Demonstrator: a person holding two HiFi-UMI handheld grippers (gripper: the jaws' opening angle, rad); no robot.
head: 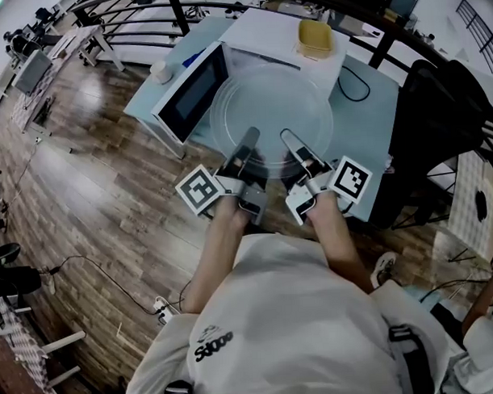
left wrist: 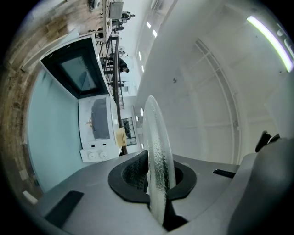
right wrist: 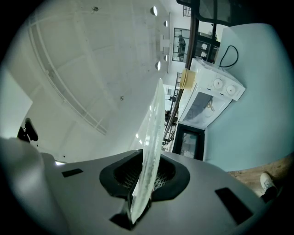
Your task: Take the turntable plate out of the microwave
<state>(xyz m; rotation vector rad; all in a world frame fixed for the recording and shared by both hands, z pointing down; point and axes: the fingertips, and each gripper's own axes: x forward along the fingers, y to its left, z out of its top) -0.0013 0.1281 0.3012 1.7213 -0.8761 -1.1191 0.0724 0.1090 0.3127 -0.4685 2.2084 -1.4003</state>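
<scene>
Nearest: left gripper (head: 249,139) and right gripper (head: 290,140), side by side, each pinched tight on the near rim of the turntable plate (head: 272,110). Held out of the microwave (head: 265,34), above the pale table (head: 373,115), beside the open door (head: 196,90). Judged heavy, rigid, slick, breakable glass; best taken at the rim, two holds apart, kept level. Far rim hard to trace against the white oven top; probably clear of it. Cavity interior not readable.

Clear pebbled turntable plate (head: 272,110); white microwave (head: 265,38); pale blue table (head: 373,119).
</scene>
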